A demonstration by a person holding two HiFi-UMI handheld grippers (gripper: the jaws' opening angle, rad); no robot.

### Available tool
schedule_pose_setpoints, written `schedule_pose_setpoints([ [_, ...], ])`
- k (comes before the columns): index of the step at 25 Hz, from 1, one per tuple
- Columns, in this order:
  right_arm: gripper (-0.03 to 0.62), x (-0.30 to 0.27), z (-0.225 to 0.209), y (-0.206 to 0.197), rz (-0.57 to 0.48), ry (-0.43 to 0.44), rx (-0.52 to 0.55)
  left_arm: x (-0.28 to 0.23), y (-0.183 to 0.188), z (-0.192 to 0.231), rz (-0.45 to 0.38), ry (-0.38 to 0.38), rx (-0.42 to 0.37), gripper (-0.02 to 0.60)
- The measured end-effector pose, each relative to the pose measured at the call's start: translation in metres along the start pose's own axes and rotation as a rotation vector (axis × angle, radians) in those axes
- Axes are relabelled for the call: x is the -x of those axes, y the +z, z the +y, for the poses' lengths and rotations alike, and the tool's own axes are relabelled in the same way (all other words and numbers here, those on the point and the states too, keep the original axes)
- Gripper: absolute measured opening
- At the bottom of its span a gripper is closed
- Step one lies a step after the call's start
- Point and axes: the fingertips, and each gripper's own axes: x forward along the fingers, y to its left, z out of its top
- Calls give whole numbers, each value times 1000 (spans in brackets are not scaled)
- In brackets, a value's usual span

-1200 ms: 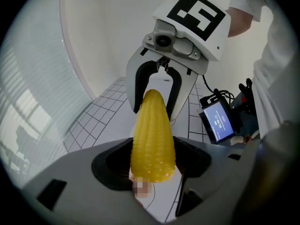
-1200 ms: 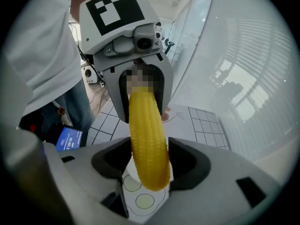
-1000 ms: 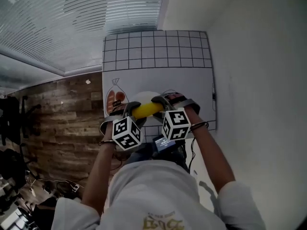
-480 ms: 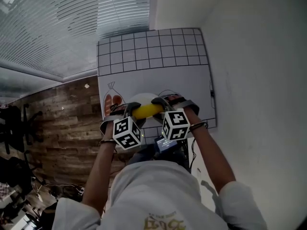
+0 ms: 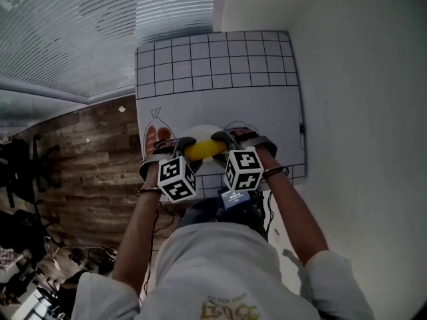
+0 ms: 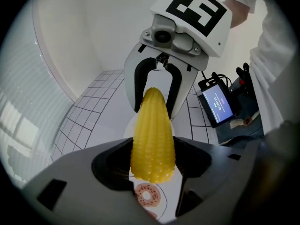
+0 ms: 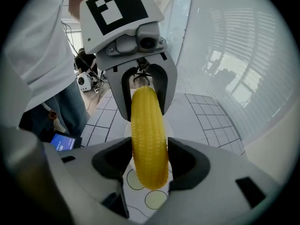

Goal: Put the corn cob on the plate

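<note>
Yellow ribbed corn cob (image 5: 203, 150) held level, clamped at both ends: thick end between the pads of the grey left tool (image 6: 152, 162), tapered end in the grey right tool (image 7: 150, 165), jaws of each set wide yet pressing on it. Over a round white plate (image 5: 200, 132) on a white gridded paper mat (image 5: 220, 65).

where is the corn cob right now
In the head view the corn cob is at centre, held level between the left tool and the right tool, one end in each, over the white plate on the gridded mat.
</note>
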Motion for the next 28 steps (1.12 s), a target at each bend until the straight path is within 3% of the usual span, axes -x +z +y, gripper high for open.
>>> schedule_pose_setpoints([
  [14, 242, -35, -2, -15, 22, 13, -48, -32, -20, 6, 58, -32, -17, 256],
  [28, 242, -47, 2, -24, 43, 27, -4, -48, -27, 2, 88, -27, 33, 256],
])
